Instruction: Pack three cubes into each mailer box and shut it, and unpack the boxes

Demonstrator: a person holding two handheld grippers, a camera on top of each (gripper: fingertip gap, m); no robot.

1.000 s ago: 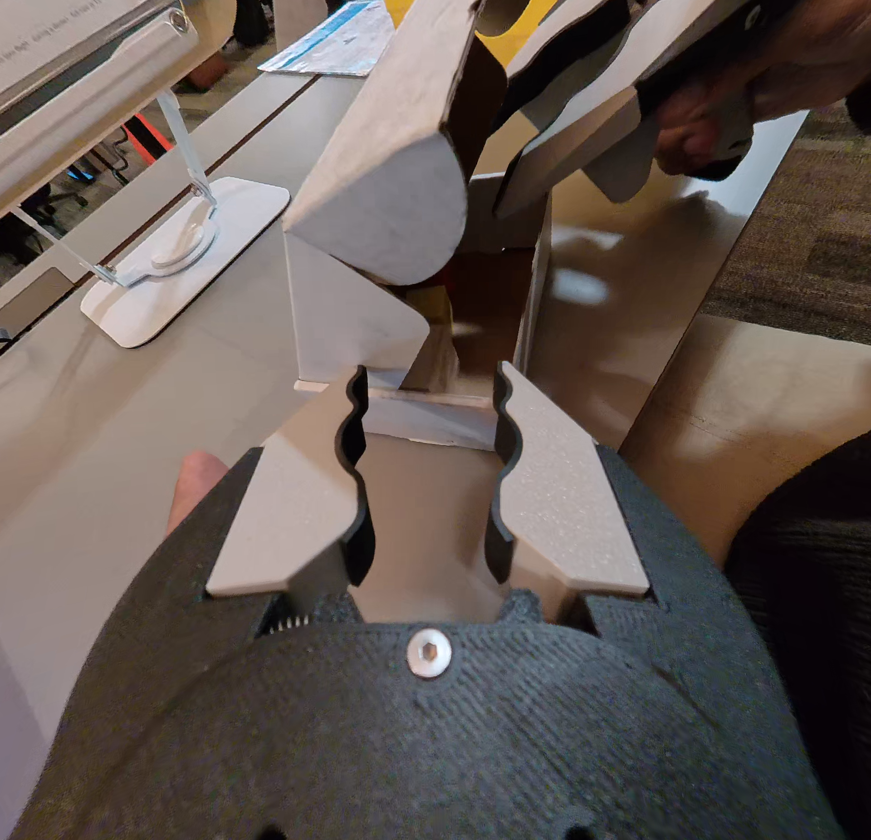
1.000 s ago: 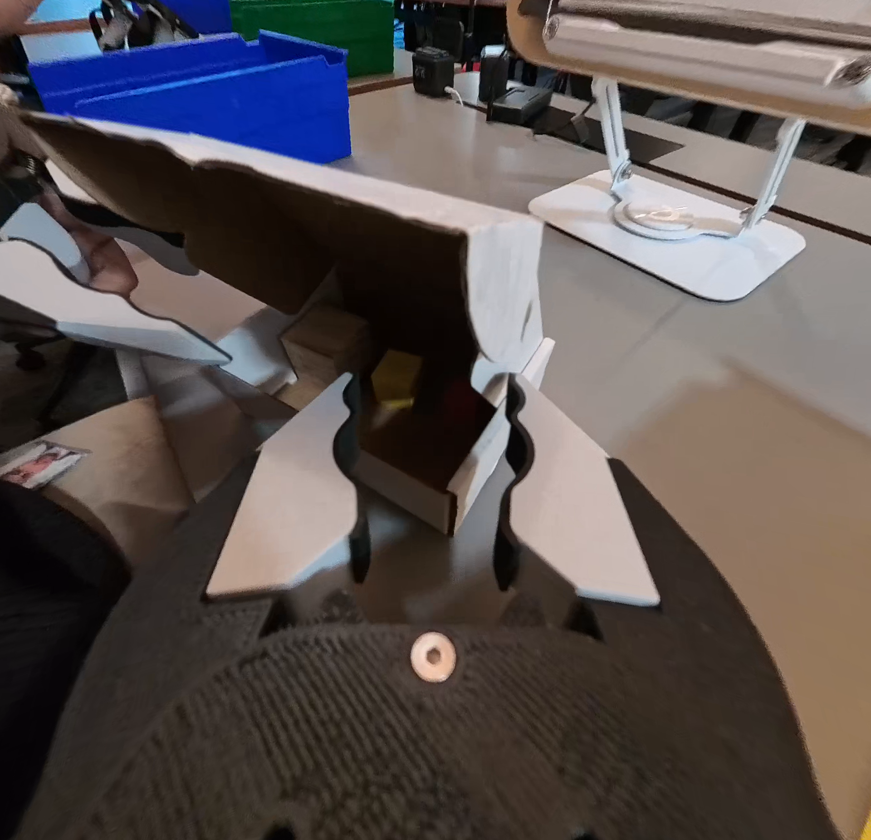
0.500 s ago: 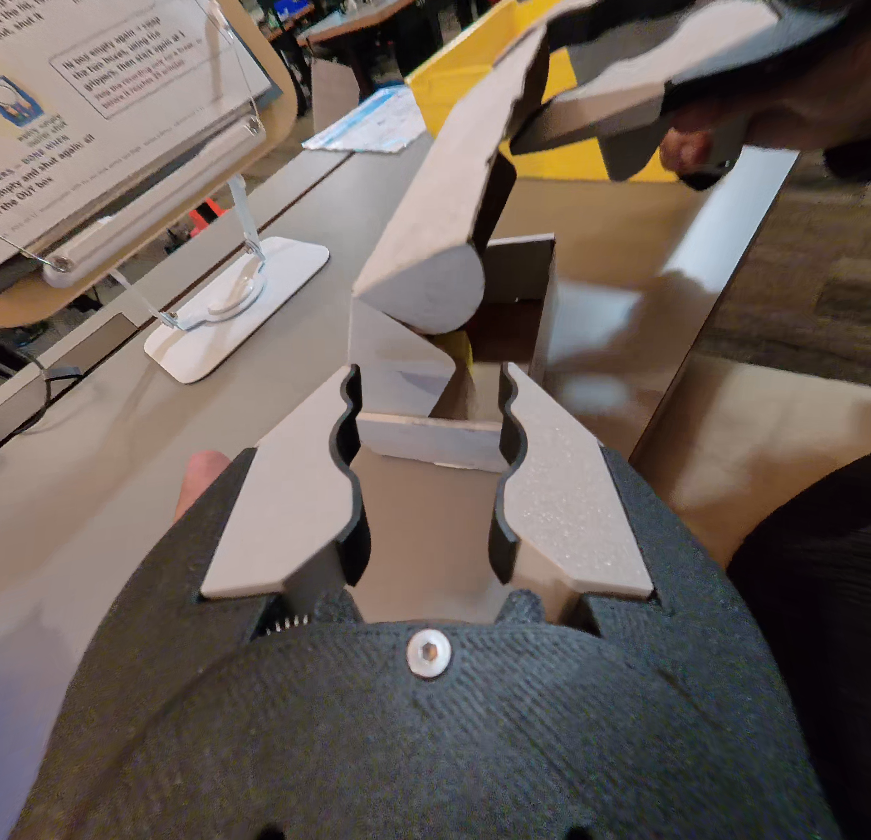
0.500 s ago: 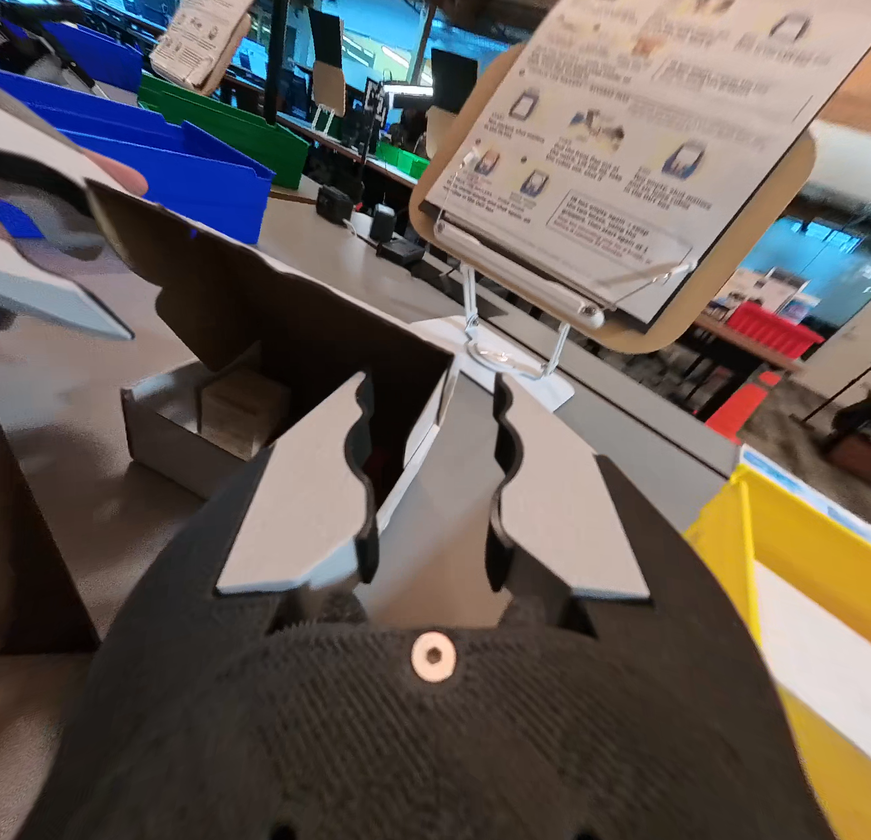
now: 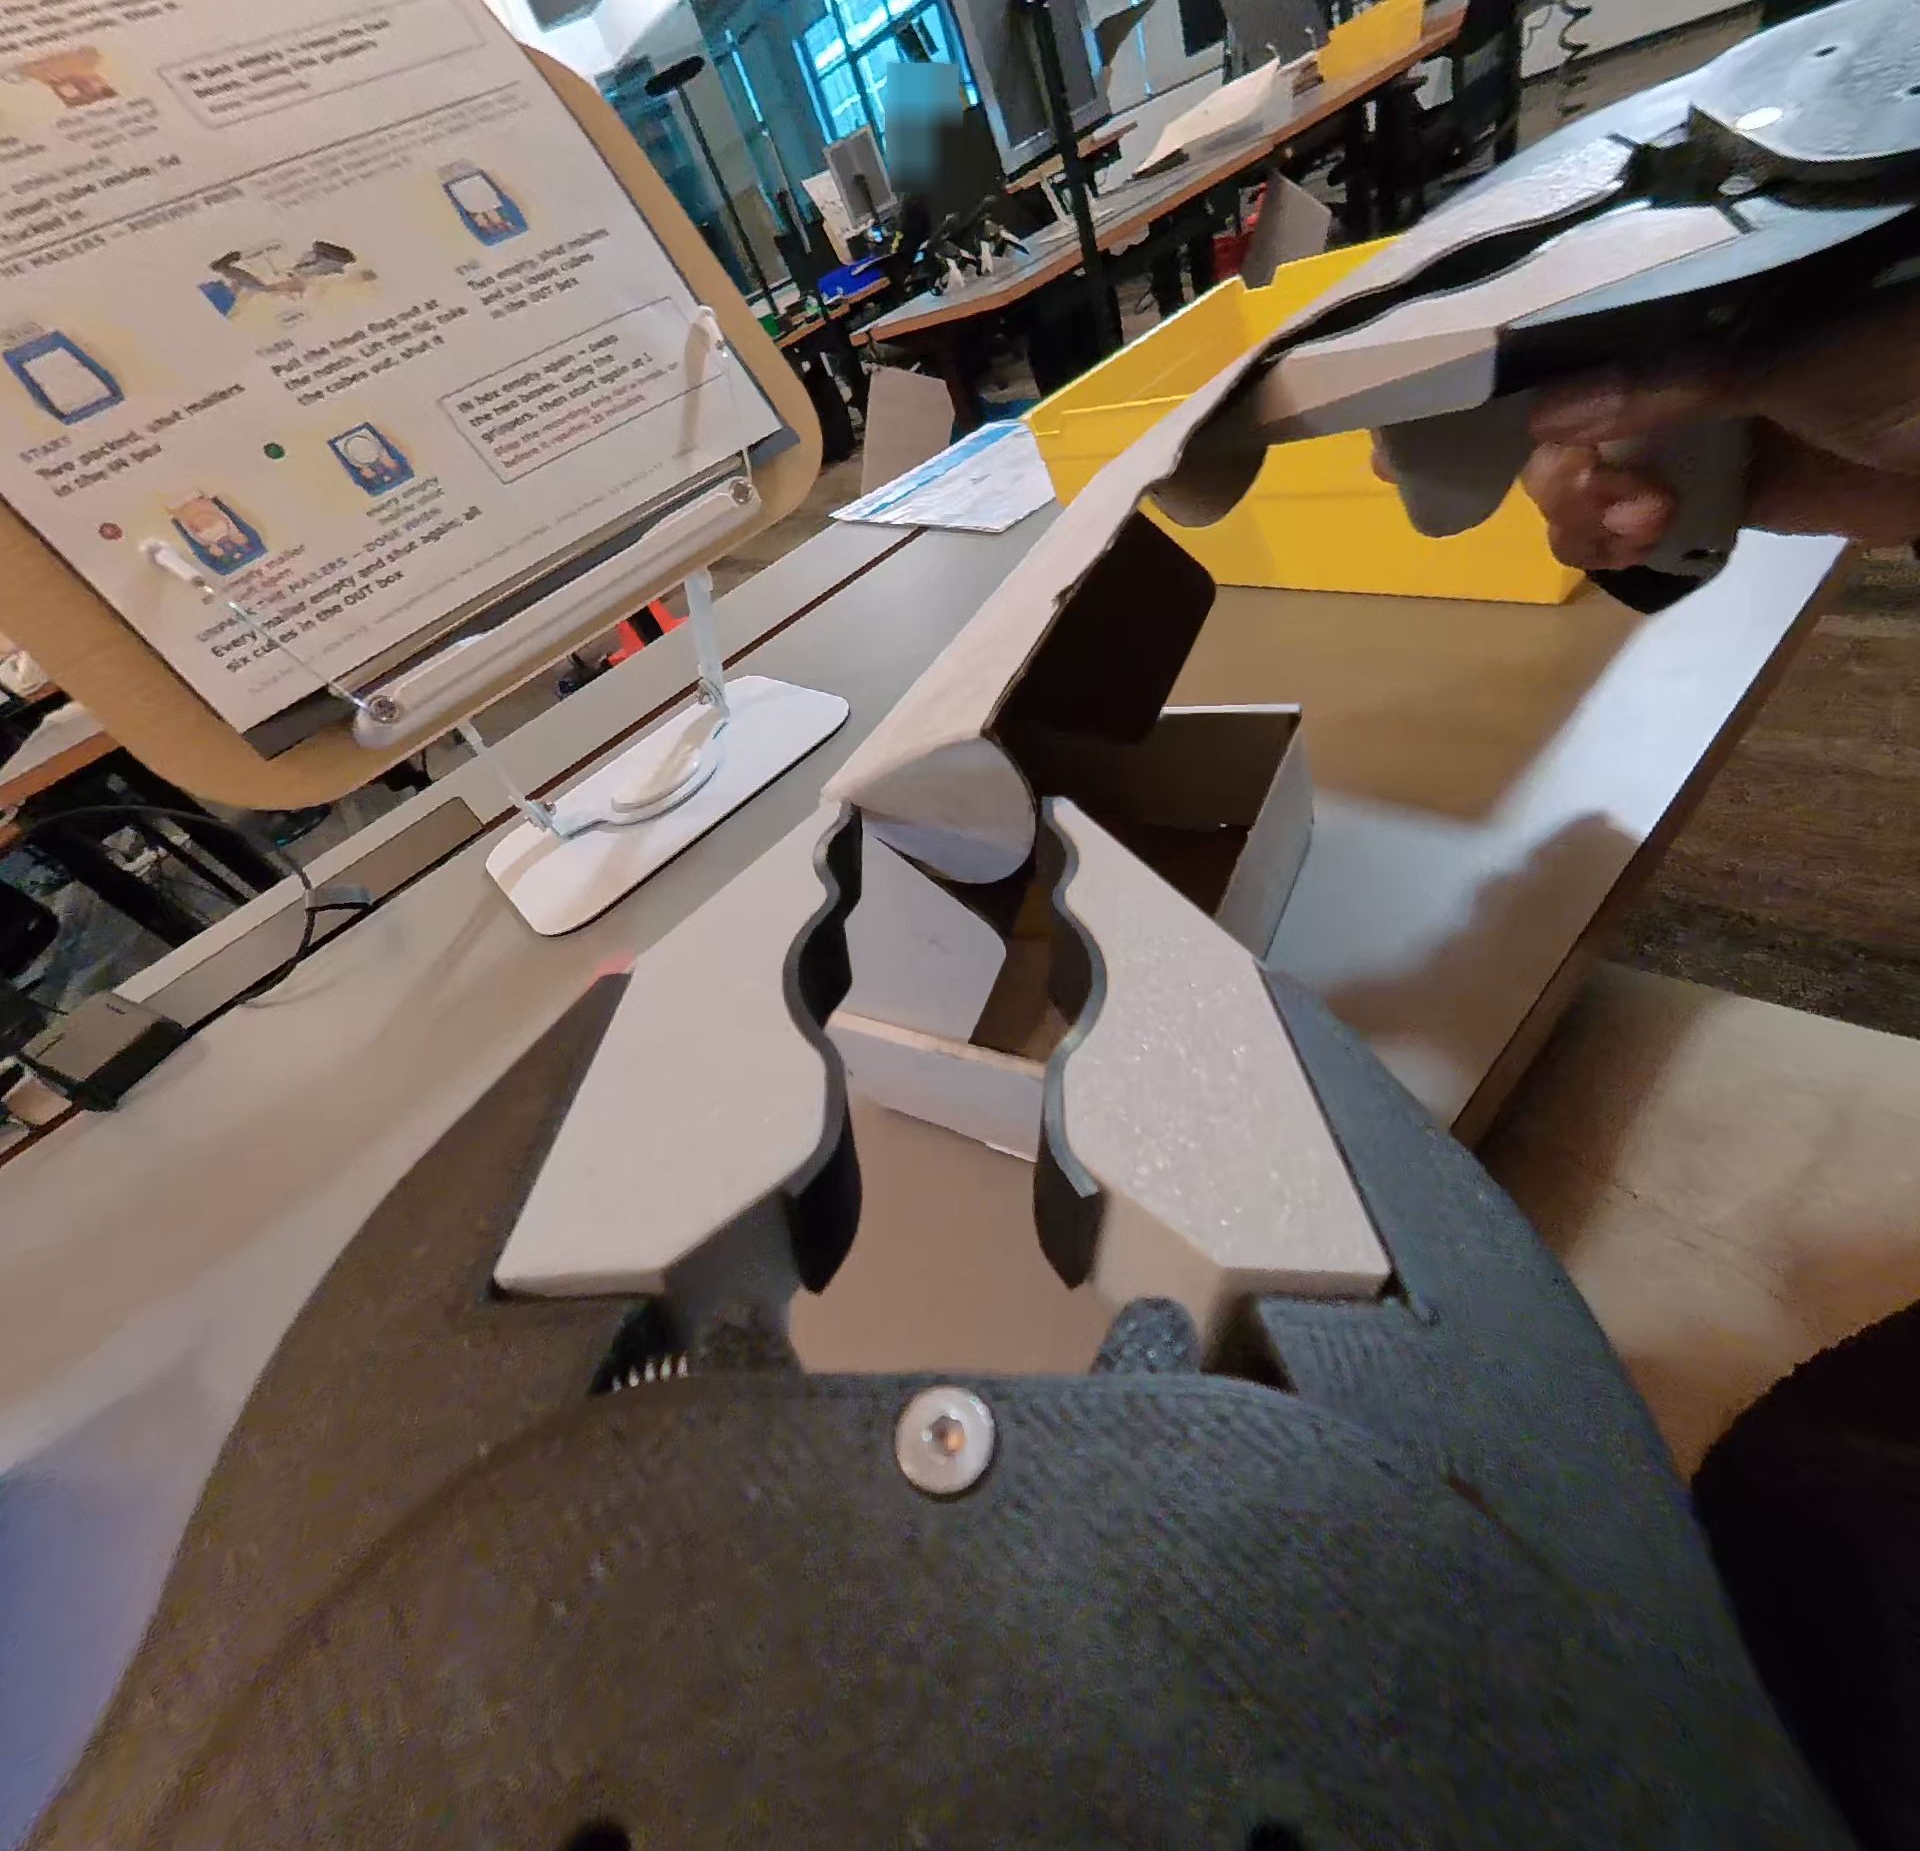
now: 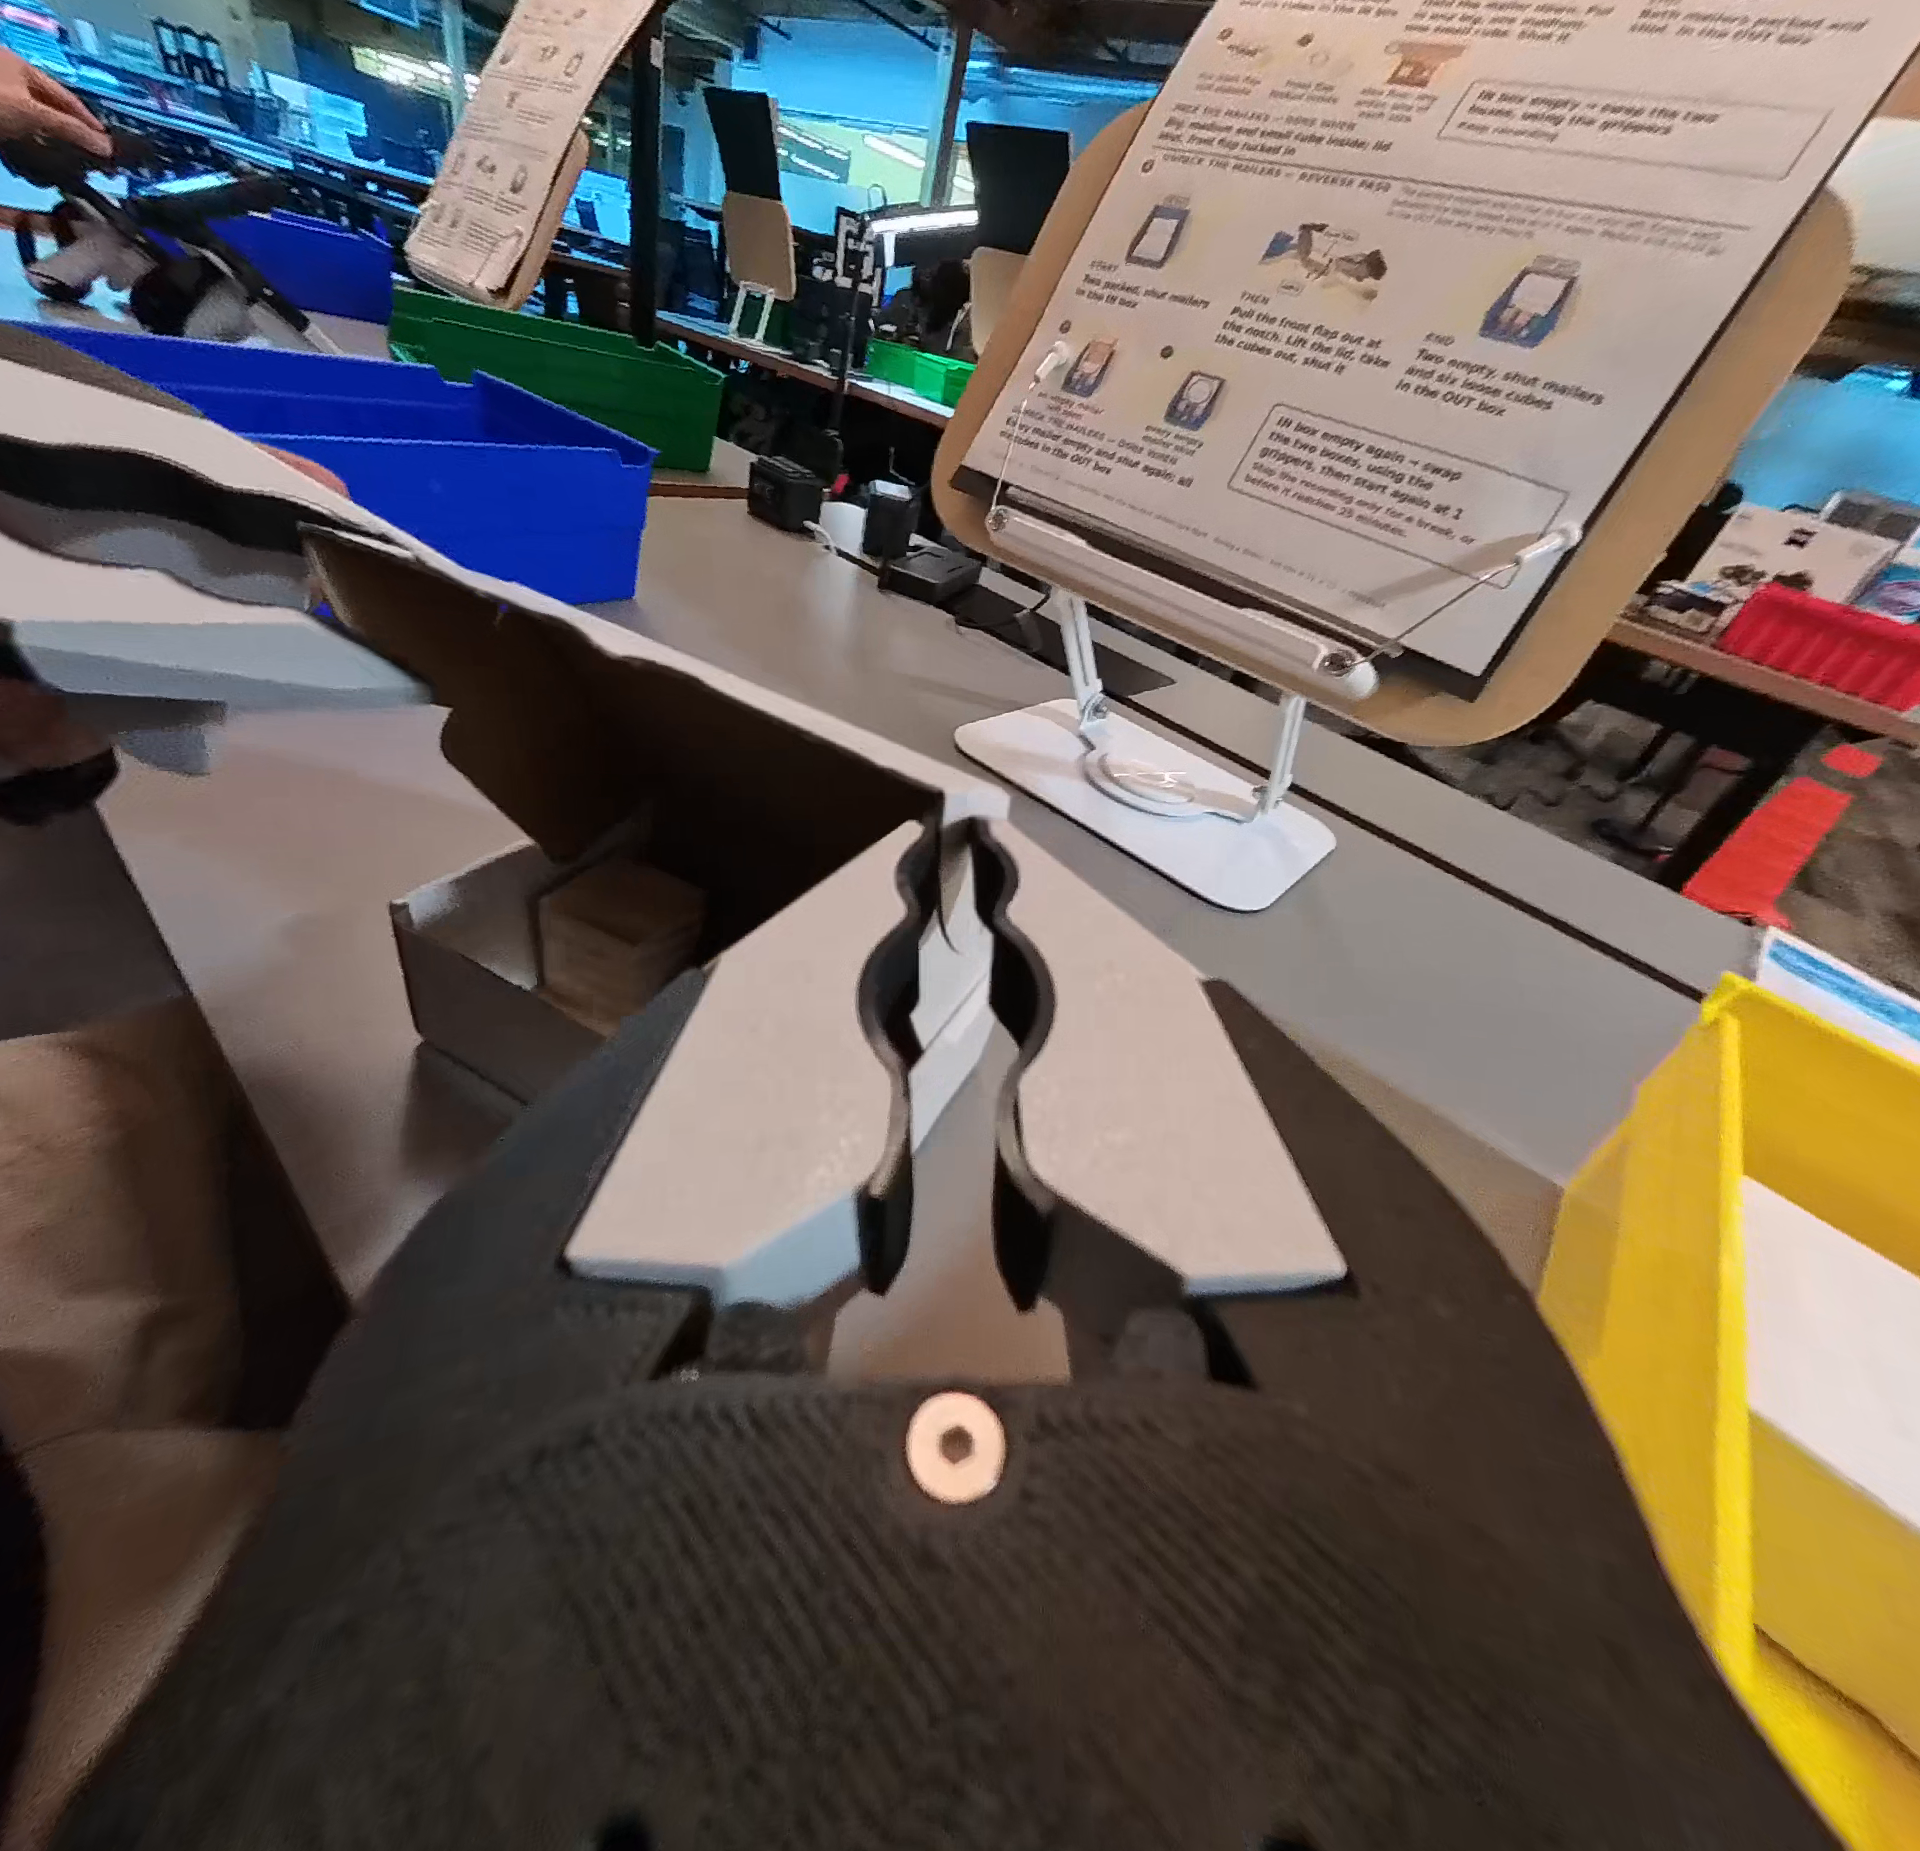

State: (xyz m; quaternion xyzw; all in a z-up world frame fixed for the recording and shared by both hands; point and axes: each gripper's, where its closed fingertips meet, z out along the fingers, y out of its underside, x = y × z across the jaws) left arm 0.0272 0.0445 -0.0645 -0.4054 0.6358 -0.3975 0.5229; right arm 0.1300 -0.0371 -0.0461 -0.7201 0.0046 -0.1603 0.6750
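A white mailer box point(image 5: 1270, 845) stands open on the table, its lid point(image 5: 1039, 606) raised at a slant. My right gripper point(image 6: 958, 835) is shut on the lid's front edge and holds it up; it also shows in the left wrist view point(image 5: 1403, 367). My left gripper point(image 5: 945, 825) is open at the box's near end, its tips on either side of the lid's rounded side flap. A wooden cube point(image 6: 623, 928) sits inside the box point(image 6: 468, 980) under the lid point(image 6: 675, 741). Any other cubes are hidden.
A document stand point(image 5: 665, 793) with a white base stands behind the box point(image 6: 1143, 804). A yellow bin point(image 5: 1299, 513) is at the right point(image 6: 1662, 1334). Blue point(image 6: 468, 492) and green point(image 6: 582, 378) bins are at the far left. The table edge point(image 5: 1662, 762) runs close on the right. Left tips to right tips: about 15 cm.
My right gripper's jaws went from open to shut on the lid's edge. The lid now slants lower. My left gripper stayed open and moved in to the box's near end.
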